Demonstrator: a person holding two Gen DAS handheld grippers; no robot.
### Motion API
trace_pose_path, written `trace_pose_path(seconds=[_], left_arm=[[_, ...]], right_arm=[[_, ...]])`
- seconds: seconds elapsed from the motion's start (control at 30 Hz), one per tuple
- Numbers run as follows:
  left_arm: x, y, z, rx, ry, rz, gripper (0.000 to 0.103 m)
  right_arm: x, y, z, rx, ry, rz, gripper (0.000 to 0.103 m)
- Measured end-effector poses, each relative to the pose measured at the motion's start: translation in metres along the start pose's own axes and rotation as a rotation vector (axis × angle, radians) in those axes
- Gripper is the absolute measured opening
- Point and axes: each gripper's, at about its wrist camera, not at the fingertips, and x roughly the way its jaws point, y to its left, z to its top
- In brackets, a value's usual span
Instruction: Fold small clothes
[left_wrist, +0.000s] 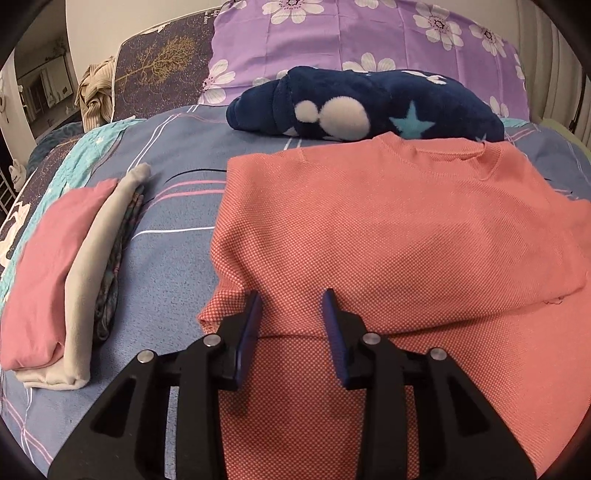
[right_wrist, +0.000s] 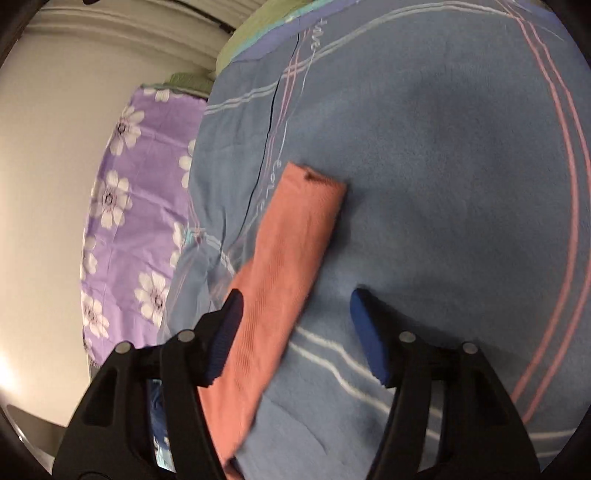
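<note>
While both spread | left tool (left_wrist: 291, 310), right tool (right_wrist: 295, 310) | one coral sweater (left_wrist: 388, 229) | one folded stack (left_wrist: 62, 280), three garments

Both wrist views look closely down on the bedspread (left_wrist: 177, 177), sharing it.
</note>
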Motion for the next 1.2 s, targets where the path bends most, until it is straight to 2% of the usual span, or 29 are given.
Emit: trace_pose_path(seconds=[0.03,0.07,0.1,0.13,0.2,0.23,0.3,0.4,0.47,0.57,0.6,0.67,0.77,0.8,0.9,0.93,1.07,1.1,1.2], left_arm=[[0.0,0.001,0.0,-0.006,0.0,-0.007,0.036],[0.0,0.003,0.0,-0.013,0.0,-0.016,0.036],[0.0,0.003,0.0,-0.016,0.0,-0.02,0.037],[0.0,0.003,0.0,-0.019,0.0,-0.023,0.037],[0.0,0.003,0.0,-0.018,0.0,-0.023,0.037],[0.0,0.003,0.0,-0.018,0.0,-0.023,0.037],[0.0,0.003,0.0,-0.016,0.0,-0.021,0.037],[0.0,0.003,0.0,-0.017,0.0,-0.023,0.037],[0.0,0.003,0.0,-0.023,0.0,-0.03,0.037],[0.0,0.006,0.0,-0.035,0.0,-0.049,0.038],[0.0,0.007,0.0,-0.04,0.001,-0.058,0.039],[0.0,0.01,0.001,-0.052,0.001,-0.088,0.043],[0.0,0.012,0.001,-0.064,0.001,-0.148,0.055],[0.0,0.013,0.001,-0.065,0.001,-0.178,0.064],[-0.004,0.011,0.003,-0.069,0.003,-0.234,0.076],[-0.006,0.012,0.004,-0.084,0.008,-0.253,0.078],[-0.011,0.017,0.012,-0.261,0.041,-0.485,0.078],[-0.012,0.017,0.014,-0.306,0.048,-0.54,0.078],[-0.006,0.008,0.022,-0.396,0.096,-0.674,0.08]], right_arm=[[0.004,0.003,0.003,-0.005,-0.024,-0.008,0.048],[0.009,0.006,0.005,-0.007,-0.037,-0.013,0.021],[0.017,0.006,0.01,0.0,-0.025,-0.008,0.009],[0.027,0.005,0.012,0.035,0.001,0.012,0.004],[0.031,0.008,0.007,0.113,0.006,0.08,0.003],[0.031,0.02,0.001,0.104,0.021,0.131,0.003],[0.033,0.06,-0.022,-0.005,0.078,0.218,0.003],[0.036,0.138,-0.088,-0.213,0.219,0.385,0.003],[0.035,0.192,-0.154,-0.39,0.339,0.495,0.003],[0.037,0.237,-0.24,-0.593,0.493,0.586,0.003],[0.043,0.245,-0.275,-0.666,0.567,0.594,0.003],[0.06,0.244,-0.328,-0.769,0.649,0.54,0.003],[0.089,0.223,-0.366,-0.818,0.737,0.427,0.003],[0.093,0.217,-0.372,-0.821,0.753,0.408,0.003],[0.101,0.204,-0.377,-0.851,0.764,0.372,0.003],[0.101,0.202,-0.376,-0.863,0.761,0.373,0.004],[0.084,0.194,-0.38,-0.937,0.729,0.38,0.007],[0.074,0.181,-0.39,-0.96,0.72,0.378,0.008],[0.068,0.177,-0.399,-1.016,0.703,0.375,0.012]])
